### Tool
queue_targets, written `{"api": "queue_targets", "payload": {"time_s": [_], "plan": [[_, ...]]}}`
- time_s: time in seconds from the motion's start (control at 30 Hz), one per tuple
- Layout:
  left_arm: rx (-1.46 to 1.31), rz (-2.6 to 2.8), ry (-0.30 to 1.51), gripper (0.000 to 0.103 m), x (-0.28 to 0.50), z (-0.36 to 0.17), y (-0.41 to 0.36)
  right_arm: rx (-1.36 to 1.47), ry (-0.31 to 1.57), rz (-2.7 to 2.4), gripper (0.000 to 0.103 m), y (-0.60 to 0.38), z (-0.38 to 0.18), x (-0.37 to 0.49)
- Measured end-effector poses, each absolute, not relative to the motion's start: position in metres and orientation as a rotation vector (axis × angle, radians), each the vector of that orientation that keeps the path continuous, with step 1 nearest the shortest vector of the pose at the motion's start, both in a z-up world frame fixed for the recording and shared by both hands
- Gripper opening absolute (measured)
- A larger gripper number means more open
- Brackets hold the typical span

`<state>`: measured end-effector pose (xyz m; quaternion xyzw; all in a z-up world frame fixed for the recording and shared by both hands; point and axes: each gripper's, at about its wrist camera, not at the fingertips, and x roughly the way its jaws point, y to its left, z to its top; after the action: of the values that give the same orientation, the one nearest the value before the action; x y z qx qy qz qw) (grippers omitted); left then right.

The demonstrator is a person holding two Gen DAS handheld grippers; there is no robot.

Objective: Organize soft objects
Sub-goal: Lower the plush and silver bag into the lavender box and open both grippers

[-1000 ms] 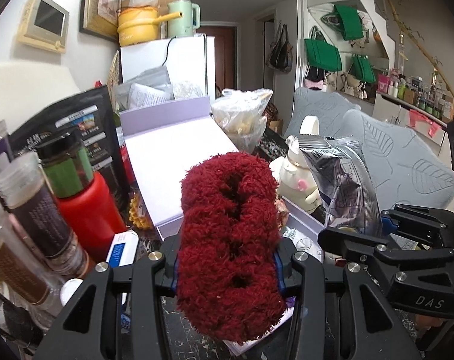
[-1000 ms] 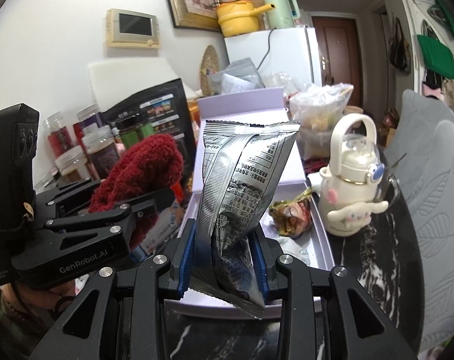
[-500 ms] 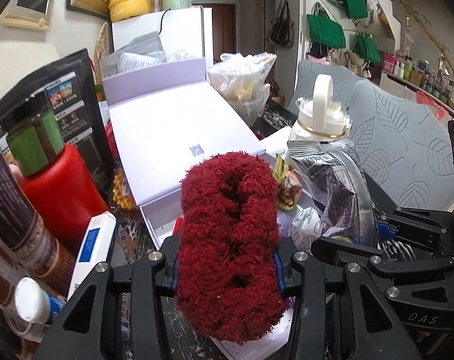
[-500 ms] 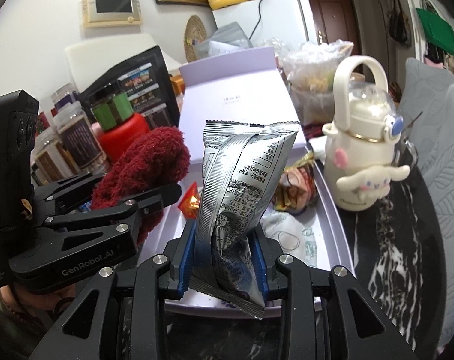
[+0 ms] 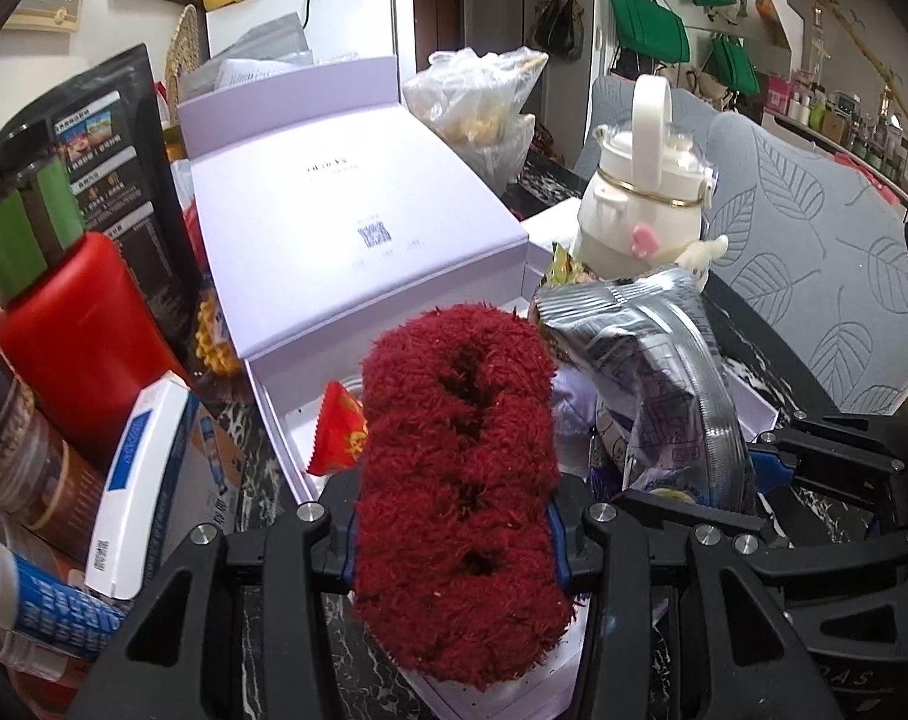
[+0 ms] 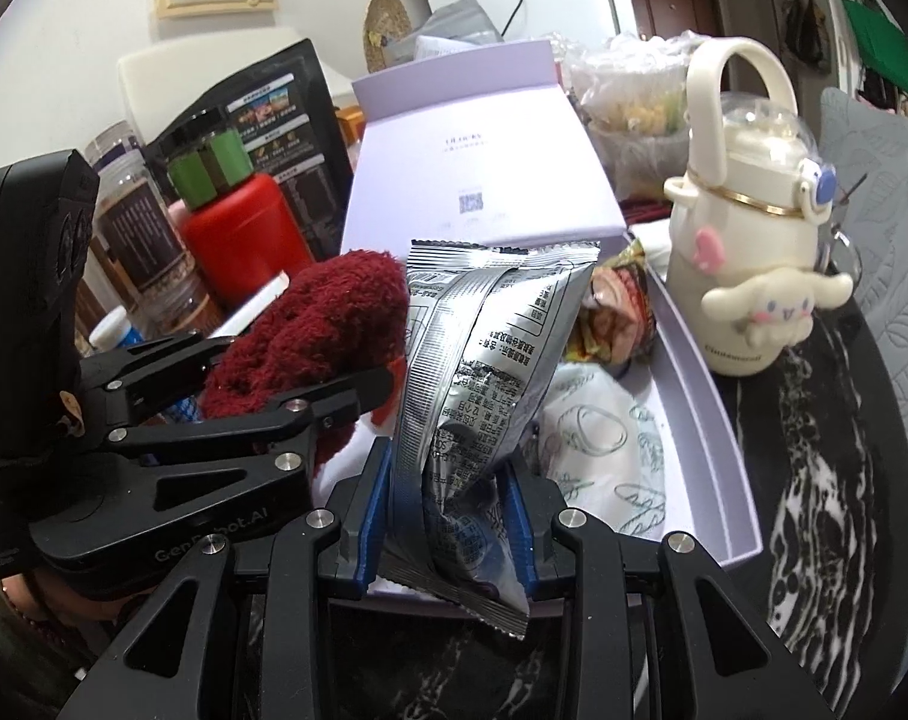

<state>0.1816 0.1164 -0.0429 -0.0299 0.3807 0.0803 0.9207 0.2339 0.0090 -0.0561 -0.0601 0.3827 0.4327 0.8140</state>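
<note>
My left gripper [image 5: 454, 534] is shut on a fuzzy dark red soft item [image 5: 460, 450], held upright over the near edge of an open lilac box [image 5: 273, 420]. The red item also shows at left in the right wrist view [image 6: 327, 324]. My right gripper [image 6: 447, 528] is shut on a silver snack bag [image 6: 484, 396], held upright over the same box [image 6: 694, 420]; the bag also shows in the left wrist view [image 5: 652, 384]. Inside the box lie a small red packet [image 5: 336, 438], a white patterned pouch [image 6: 598, 456] and a colourful wrapped snack [image 6: 616, 324].
The box's raised lid [image 5: 345, 228] stands behind. A cream character bottle [image 6: 748, 240] stands right of the box. A red jar with a green-labelled jar on top [image 5: 69, 324], a black pouch [image 5: 123, 180], bottles and a white-blue carton [image 5: 135, 492] crowd the left. A grey leaf-pattern chair [image 5: 814, 252] is at right.
Both grippers have come forward and lower over the open box, still holding their items. The box's contents now show beneath them.
</note>
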Motion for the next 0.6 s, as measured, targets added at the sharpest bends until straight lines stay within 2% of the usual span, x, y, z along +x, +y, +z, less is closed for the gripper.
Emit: {"api": "queue_targets", "payload": {"time_s": [0.6], "plan": [[-0.048,0.182,0.864,0.044,0.214,-0.075,0.125,-0.171,0.82,0.861,0.034,0.018,-0.073,0.251]]}}
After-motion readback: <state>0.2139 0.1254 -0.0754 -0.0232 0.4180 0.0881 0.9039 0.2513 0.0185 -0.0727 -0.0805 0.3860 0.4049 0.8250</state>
